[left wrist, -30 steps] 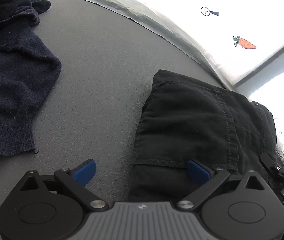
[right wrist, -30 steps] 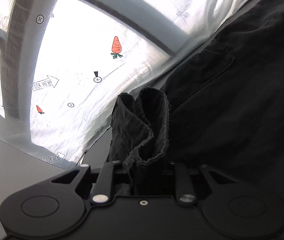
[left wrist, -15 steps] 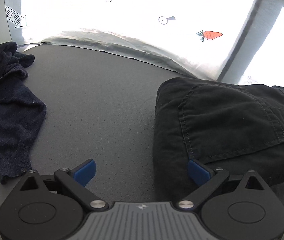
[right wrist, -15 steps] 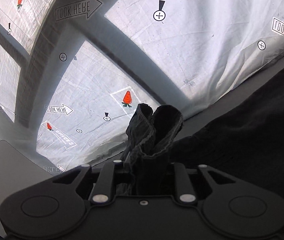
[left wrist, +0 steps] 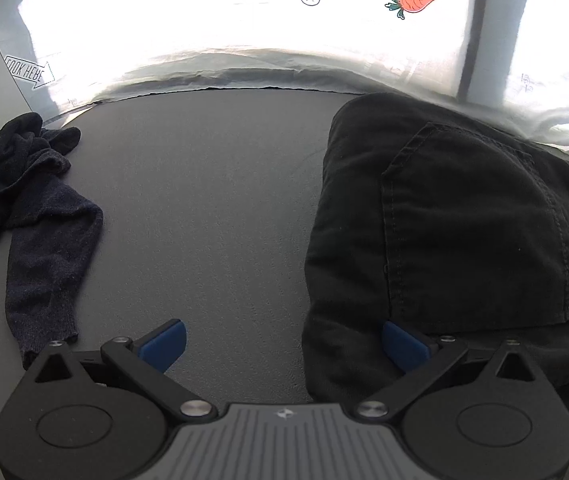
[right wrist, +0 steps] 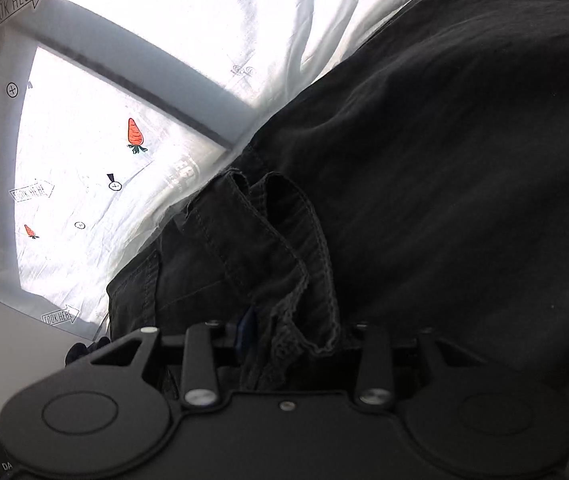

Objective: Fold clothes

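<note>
Black trousers [left wrist: 464, 224] lie folded on the grey table, back pocket up, at the right of the left wrist view. My left gripper [left wrist: 284, 346] is open and empty at the trousers' near left corner; its right blue fingertip [left wrist: 402, 346] touches the fabric edge. In the right wrist view my right gripper [right wrist: 288, 344] is shut on a bunched hem of the black trousers [right wrist: 280, 248], with the rest of the garment [right wrist: 464, 160] spread to the right.
A dark navy sweater [left wrist: 40, 216] lies crumpled at the left of the table [left wrist: 204, 200]. A white printed sheet [left wrist: 284, 32] hangs along the table's far edge. A grey panel [right wrist: 12, 344] is at lower left in the right wrist view.
The left gripper has swung its view left and drawn back slightly, staying open. The right gripper has dropped down onto the trousers, still holding the hem.
</note>
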{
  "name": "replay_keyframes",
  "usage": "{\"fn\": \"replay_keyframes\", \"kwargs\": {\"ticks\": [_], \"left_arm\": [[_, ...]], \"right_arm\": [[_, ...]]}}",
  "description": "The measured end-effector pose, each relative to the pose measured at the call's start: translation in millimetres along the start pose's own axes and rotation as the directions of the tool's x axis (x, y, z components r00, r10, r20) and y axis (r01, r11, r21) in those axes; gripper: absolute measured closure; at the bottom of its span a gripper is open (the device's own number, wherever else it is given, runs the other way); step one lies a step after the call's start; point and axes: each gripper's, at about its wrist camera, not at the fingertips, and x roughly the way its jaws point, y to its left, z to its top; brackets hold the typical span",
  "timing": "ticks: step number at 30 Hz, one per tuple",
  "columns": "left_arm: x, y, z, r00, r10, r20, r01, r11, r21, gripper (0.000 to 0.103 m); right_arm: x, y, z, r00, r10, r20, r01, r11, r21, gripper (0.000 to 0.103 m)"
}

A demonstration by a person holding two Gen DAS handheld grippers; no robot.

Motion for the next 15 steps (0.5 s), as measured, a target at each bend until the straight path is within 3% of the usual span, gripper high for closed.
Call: {"fn": "replay_keyframes", "kwargs": {"ticks": [3, 5, 7, 8, 11, 15], "left_arm": [[-16.3, -6.9, 12.9, 0.999, -0.028, 0.042, 0.027, 0.999, 0.030, 0.000], [-26.5, -14.5, 21.4, 0.996, -0.065, 0.068, 0.062, 0.997, 0.041, 0.000], [-29.4, -28.1, 27.2, 0.992, -0.099, 0.076, 0.093, 0.993, 0.075, 0.000], [-27.6, -38.5, 28.9, 0.991, -0.116, 0.071, 0.107, 0.988, 0.109, 0.000], [-16.5, -71.0, 27.6, 0.991, -0.128, 0.047, 0.116, 0.973, 0.201, 0.000], [7.4, -109.9, 19.0, 0.993, -0.114, -0.002, 0.110, 0.952, 0.284, 0.000]], "right_arm": [[-29.1, -2.7, 3.3, 0.997, -0.038, 0.064, 0.042, 0.997, -0.063, 0.029], [-56.7, -10.5, 5.2, 0.987, -0.084, 0.136, 0.097, 0.991, -0.093, 0.022], [-83.2, -23.7, 5.6, 0.960, -0.182, 0.212, 0.209, 0.972, -0.110, 0.012], [-94.8, -30.6, 5.7, 0.939, -0.238, 0.249, 0.272, 0.956, -0.111, 0.010], [-121.5, -53.7, 7.7, 0.836, -0.424, 0.348, 0.475, 0.877, -0.072, 0.008], [-148.2, -93.6, 15.0, 0.723, -0.578, 0.379, 0.630, 0.777, -0.018, 0.008]]}}
